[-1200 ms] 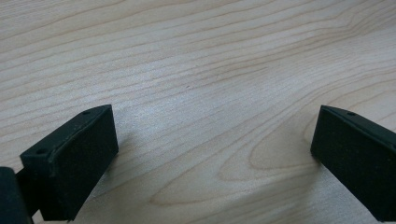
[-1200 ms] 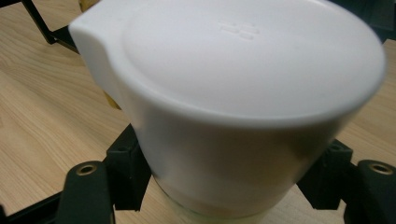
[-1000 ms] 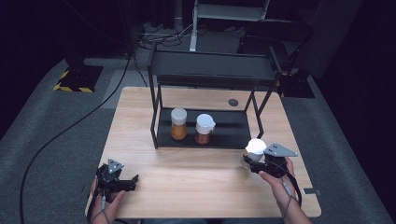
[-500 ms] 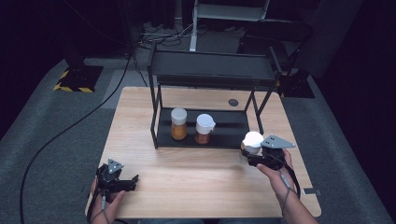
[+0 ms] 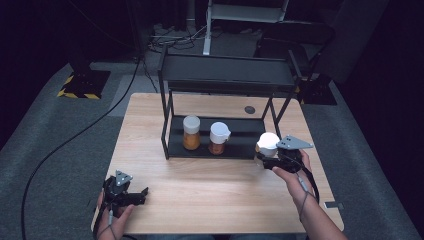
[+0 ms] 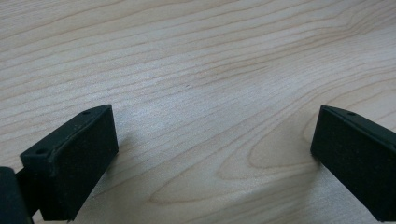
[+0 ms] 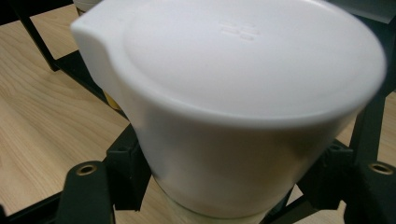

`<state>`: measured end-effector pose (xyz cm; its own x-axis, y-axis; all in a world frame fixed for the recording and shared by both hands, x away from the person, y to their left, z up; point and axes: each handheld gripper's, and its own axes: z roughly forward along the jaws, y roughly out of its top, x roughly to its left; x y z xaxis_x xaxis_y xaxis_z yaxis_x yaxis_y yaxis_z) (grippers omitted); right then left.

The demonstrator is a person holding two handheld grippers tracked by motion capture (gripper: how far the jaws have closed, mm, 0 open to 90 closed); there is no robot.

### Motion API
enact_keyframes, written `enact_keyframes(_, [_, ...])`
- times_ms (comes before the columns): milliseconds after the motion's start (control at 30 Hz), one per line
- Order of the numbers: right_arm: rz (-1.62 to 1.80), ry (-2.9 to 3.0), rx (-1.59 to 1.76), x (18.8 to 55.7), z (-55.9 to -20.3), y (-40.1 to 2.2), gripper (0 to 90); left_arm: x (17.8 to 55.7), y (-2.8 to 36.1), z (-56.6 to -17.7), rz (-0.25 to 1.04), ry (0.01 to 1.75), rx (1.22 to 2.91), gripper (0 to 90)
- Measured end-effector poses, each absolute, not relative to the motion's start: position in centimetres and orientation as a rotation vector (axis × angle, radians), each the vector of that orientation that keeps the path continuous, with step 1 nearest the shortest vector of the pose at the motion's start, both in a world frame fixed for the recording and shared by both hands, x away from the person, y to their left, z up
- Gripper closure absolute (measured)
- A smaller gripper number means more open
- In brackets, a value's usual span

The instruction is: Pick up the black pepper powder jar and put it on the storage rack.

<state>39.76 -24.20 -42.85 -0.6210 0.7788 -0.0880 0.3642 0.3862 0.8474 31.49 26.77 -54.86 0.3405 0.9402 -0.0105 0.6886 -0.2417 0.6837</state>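
A black two-tier rack stands at the back of the wooden table. On its lower shelf are two spice jars with white caps and orange-brown contents. My right gripper is shut on a third white-capped jar, held lifted at the rack's right front corner. In the right gripper view this jar's white cap looms large between the black jaws. My left gripper rests at the table's front left, open; in the left gripper view its fingers stand wide apart over bare wood.
A small dark round disc sits in the tabletop behind the rack. A black cable runs across the grey floor on the left. A yellow-and-black striped base lies at the far left.
My right gripper has carried the white-capped jar up and toward the rack's lower shelf. The left gripper has stayed where it was.
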Motion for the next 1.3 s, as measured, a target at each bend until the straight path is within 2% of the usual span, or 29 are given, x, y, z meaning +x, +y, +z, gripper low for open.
enact_keyframes(700, [1.155,2.169,0.973,42.8,-42.5,-22.6,30.5,31.3,26.8,-54.9,0.549,1.410,2.018,0.3])
enact_keyframes(1300, [1.144,2.170,0.987,45.5,-43.9,-20.9,30.5,31.3,26.8,-54.9,0.549,1.410,2.018,0.3])
